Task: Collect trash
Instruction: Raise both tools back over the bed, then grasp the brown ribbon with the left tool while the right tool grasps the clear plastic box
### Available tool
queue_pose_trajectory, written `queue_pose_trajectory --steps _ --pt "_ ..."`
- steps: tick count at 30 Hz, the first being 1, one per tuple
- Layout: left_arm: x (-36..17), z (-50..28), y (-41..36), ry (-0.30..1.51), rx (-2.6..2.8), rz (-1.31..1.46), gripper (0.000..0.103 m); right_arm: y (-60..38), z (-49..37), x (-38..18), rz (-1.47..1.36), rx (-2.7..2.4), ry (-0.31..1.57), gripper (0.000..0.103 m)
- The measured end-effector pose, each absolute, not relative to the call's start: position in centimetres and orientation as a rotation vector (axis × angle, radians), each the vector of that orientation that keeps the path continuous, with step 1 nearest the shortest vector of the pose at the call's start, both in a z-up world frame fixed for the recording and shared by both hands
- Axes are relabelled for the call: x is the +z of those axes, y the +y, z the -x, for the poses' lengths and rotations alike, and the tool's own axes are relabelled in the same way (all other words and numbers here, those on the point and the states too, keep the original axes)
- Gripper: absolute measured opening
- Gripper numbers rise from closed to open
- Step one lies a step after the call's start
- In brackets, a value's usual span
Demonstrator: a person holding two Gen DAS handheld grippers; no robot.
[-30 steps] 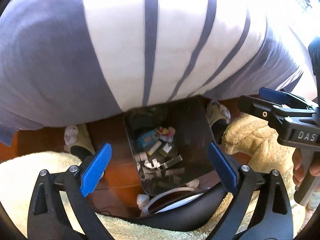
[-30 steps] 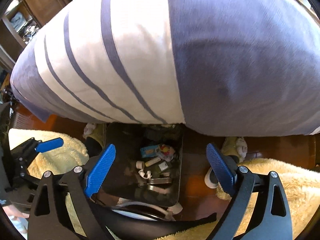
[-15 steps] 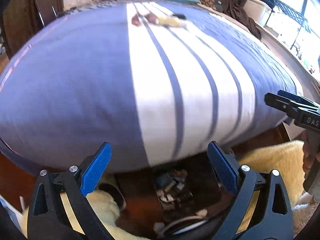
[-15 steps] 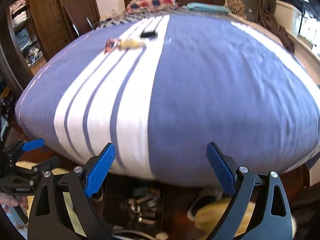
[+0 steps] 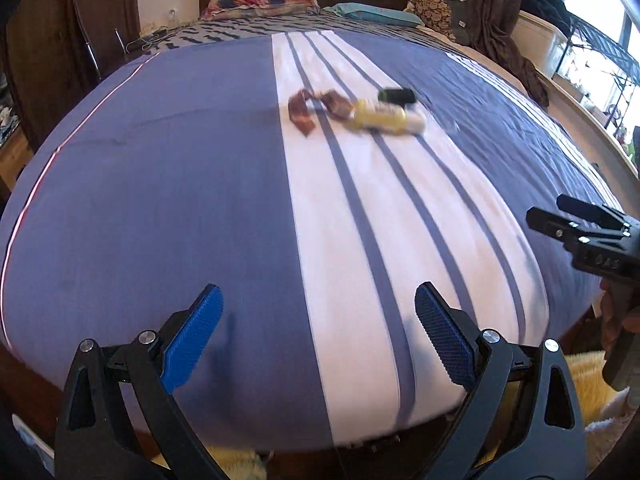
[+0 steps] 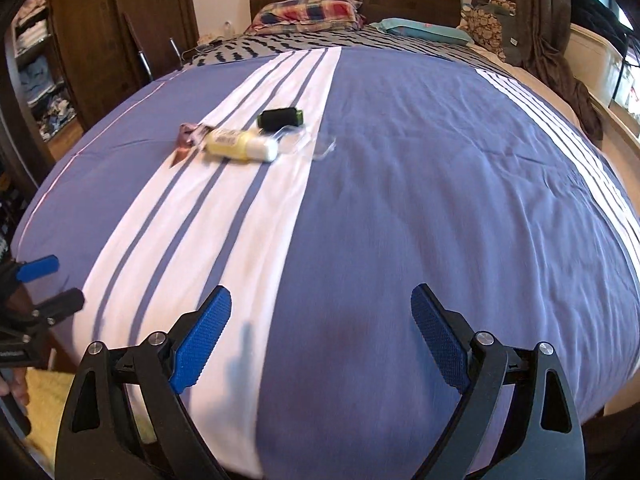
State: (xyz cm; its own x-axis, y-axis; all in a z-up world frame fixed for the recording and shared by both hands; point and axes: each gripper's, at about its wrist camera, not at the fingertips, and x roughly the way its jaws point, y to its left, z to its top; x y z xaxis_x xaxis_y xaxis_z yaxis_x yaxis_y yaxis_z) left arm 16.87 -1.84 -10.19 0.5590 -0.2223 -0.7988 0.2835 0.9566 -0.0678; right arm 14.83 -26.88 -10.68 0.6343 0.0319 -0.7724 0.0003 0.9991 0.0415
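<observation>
Both the left tongs (image 5: 318,338) and right tongs (image 6: 320,336) are gaping wide, holding nothing, over the near bed (image 6: 440,200) edge. A wrapper (image 5: 304,110), tube (image 6: 240,145) and black thing (image 6: 280,118) are lying far off on the white stripe

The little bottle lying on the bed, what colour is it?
The bottle is pale yellow with a white cap end, clearest in the right wrist view.

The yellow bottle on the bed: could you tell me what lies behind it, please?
Behind the yellow bottle lies a black cylinder, with clear plastic packaging beside it. Whatever the bottle covers cannot be seen.
</observation>
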Motion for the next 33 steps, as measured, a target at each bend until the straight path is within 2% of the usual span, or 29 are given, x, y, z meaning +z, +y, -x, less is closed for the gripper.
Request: queue_pose_trajectory --steps 4,8,10,27,29,31,33 --pt "-9.6 -19.7 -2.3 0.927 -0.292 -0.069 0.092 -27.1 -18.4 -11.1 -0.018 0.020 0.899 0.072" --pt "-9.2 -22.8 -2.8 0.920 -0.287 -0.065 0.092 -27.1 -22.0 -11.7 -0.004 0.049 0.924 0.065" --pt "-9.0 -24.5 -2.9 0.921 -0.286 -0.059 0.092 -27.1 -23.9 -12.0 0.019 0.045 0.934 0.059" --pt "-9.5 -35.1 -4.5 0.924 -0.259 -0.071 0.091 -24.3 -32.0 -12.8 0.174 0.107 0.938 0.057" --pt "-9.7 -36.1 -5.0 0.926 -0.273 -0.071 0.091 -24.2 -32.4 -12.9 0.173 0.122 0.934 0.052" --pt "-9.9 -37.0 -5.3 0.928 -0.280 -0.068 0.090 -24.0 -32.5 -12.9 0.167 0.146 0.932 0.043" --pt "-10.2 -37.9 -5.4 0.933 -0.283 -0.052 0.087 -23.9 -32.5 -12.8 0.175 0.158 0.928 0.040"
